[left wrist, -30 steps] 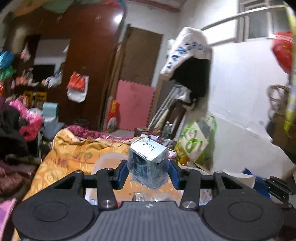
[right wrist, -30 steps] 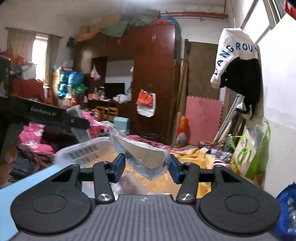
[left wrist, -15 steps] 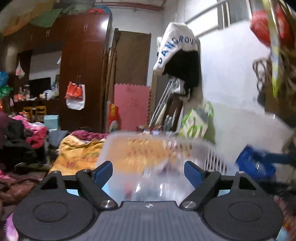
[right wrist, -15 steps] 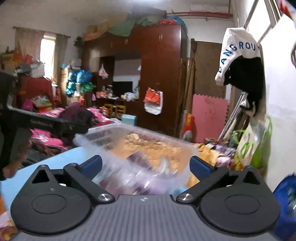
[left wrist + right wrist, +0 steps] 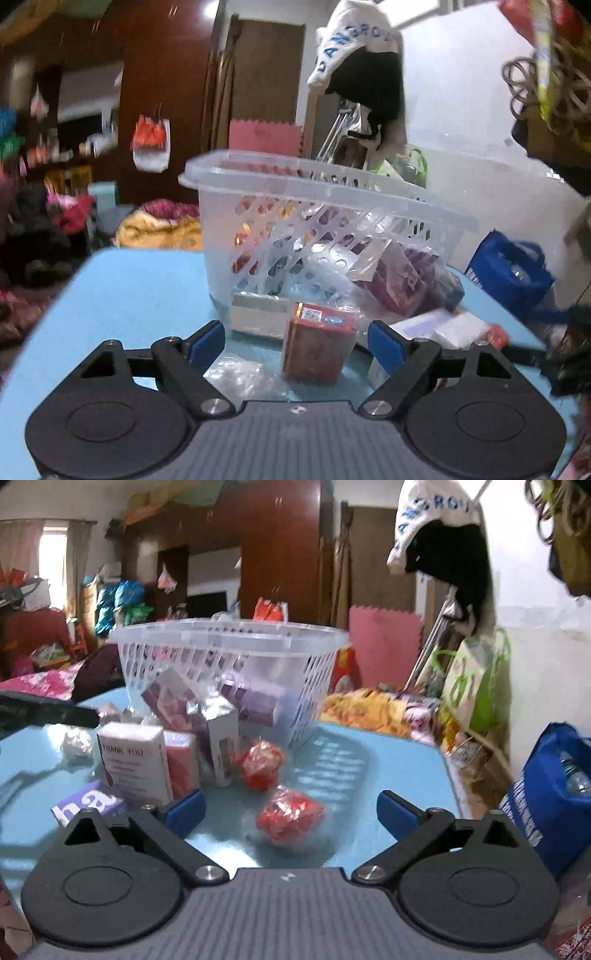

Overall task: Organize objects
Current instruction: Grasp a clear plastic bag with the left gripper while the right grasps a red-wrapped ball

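Surface: pale blue glossy tabletop in a cluttered bedroom carried all the loose goods; both views looked across it toward the far wall.
Left gripper: the left gripper stood wide and empty, its blue pads flanking a small red cardboard box in clear wrap that stood upright on the table between them, untouched as far as could be told.
Right gripper: the right gripper was likewise spread wide and held nothing; a red foil-wrapped round sweet lay just ahead between its fingers, a second red wrapped ball a little farther on.
Middle ground: a white "THANK YOU" carton, a silver-grey upright box and a purple-lettered flat packet stood grouped outside the basket.
Basket: the translucent white slotted plastic basket stood beyond them; purple and maroon packets showed through its wall, apparently inside.
Progress: judged partway, a few packets seemingly binned while boxes and both sweets waited on the table.
Background: dark wooden wardrobe and hanging clothes closed the view.
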`<move>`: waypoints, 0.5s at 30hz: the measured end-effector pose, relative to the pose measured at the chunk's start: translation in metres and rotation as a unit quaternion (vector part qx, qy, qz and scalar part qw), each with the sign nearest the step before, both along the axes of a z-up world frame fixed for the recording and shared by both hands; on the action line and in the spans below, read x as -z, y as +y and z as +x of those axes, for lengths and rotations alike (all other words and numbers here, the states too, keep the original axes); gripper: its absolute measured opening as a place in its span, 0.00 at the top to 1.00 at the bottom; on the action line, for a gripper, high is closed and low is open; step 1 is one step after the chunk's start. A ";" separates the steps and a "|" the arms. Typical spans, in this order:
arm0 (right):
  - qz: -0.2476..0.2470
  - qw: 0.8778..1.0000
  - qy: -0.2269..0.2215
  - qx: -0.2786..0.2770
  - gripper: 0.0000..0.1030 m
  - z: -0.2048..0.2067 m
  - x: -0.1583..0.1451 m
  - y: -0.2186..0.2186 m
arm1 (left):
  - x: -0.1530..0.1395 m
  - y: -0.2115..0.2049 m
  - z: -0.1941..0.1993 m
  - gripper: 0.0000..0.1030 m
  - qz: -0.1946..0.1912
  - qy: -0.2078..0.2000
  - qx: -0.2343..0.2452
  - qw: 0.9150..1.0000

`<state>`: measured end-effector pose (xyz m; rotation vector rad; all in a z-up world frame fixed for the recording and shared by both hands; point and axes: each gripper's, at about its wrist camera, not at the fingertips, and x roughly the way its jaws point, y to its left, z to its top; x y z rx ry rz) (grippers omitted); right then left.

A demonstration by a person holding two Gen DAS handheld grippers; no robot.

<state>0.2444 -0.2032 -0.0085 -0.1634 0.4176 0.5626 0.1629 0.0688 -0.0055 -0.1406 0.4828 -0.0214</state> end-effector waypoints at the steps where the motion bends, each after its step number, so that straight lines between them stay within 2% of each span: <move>1: -0.004 1.000 0.007 -0.006 0.06 0.002 0.003 0.002 | 0.002 0.000 0.002 0.15 -0.006 0.003 0.000 1.000; 6: -0.002 1.000 0.022 -0.018 0.15 -0.001 0.013 0.003 | 0.007 0.001 -0.003 0.15 0.007 -0.002 -0.008 1.000; 10: -0.007 0.999 0.032 -0.004 0.21 0.006 0.021 0.000 | 0.002 0.008 -0.011 0.15 0.046 0.007 -0.031 0.998; 12: -0.003 0.999 0.052 -0.006 0.34 0.011 0.022 -0.002 | 0.002 0.013 -0.015 0.15 0.066 0.020 -0.038 0.997; 15: -0.005 0.998 0.062 -0.010 0.40 0.011 0.024 -0.003 | 0.005 0.012 -0.010 0.15 0.098 0.037 -0.036 0.994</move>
